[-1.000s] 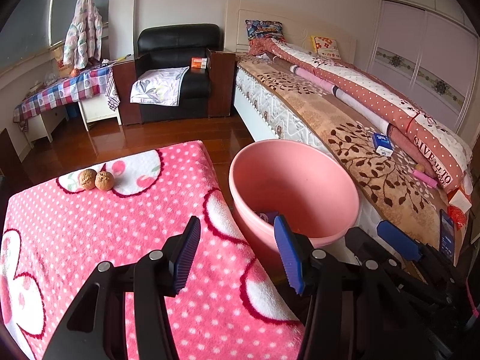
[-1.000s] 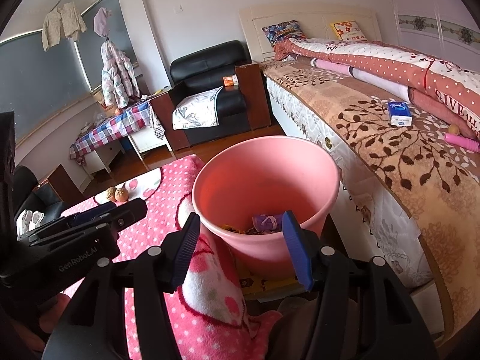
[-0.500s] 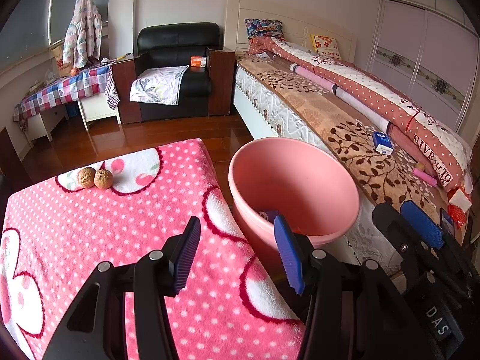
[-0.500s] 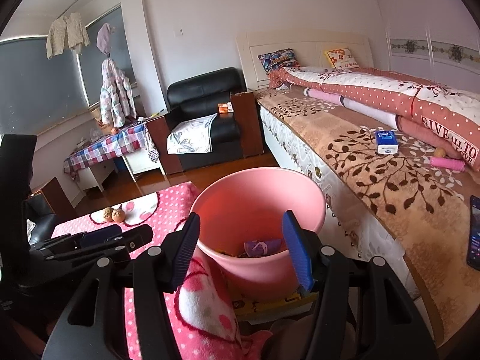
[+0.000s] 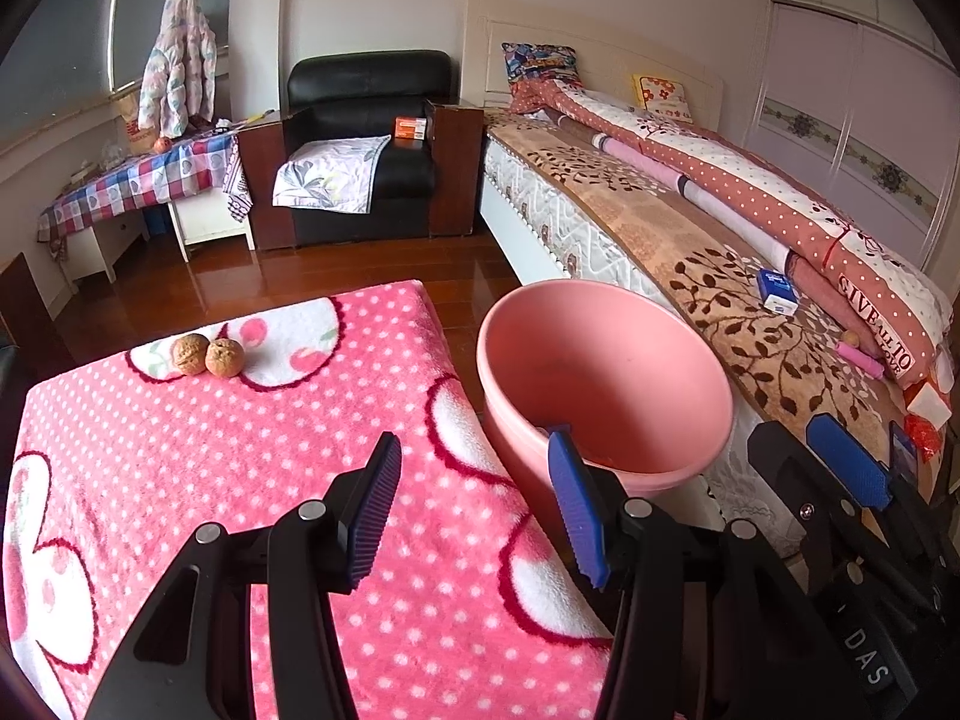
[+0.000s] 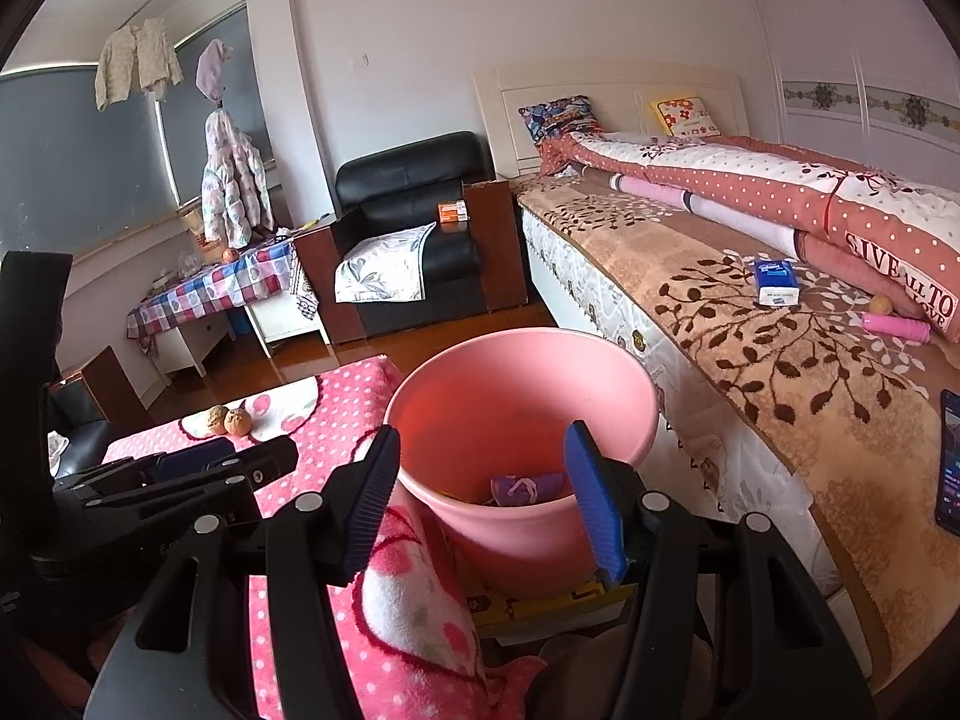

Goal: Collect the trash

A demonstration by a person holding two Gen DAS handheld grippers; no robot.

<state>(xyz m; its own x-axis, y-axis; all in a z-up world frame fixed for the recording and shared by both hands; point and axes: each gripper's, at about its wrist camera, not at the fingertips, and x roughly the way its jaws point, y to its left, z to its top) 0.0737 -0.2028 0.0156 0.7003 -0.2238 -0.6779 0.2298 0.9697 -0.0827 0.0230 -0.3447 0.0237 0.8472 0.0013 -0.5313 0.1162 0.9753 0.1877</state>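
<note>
A pink plastic bucket (image 5: 606, 372) stands on the floor between a table with a pink polka-dot cloth (image 5: 180, 450) and the bed. In the right wrist view the bucket (image 6: 522, 396) holds a purple wrapper (image 6: 525, 487) and other scraps at its bottom. Two walnuts (image 5: 208, 354) lie at the far end of the cloth, also seen in the right wrist view (image 6: 228, 420). My left gripper (image 5: 474, 510) is open and empty over the cloth's right edge. My right gripper (image 6: 483, 498) is open and empty, near the bucket's near rim.
The bed (image 6: 750, 324) runs along the right with a blue tissue pack (image 6: 776, 282), a pink tube (image 6: 897, 327) and a phone (image 6: 948, 462). A black armchair (image 5: 360, 138) and a checked side table (image 5: 138, 180) stand at the back. Wooden floor lies between.
My right gripper has pulled back and risen from over the bucket, so the bucket sits lower in its view. The left gripper has barely moved.
</note>
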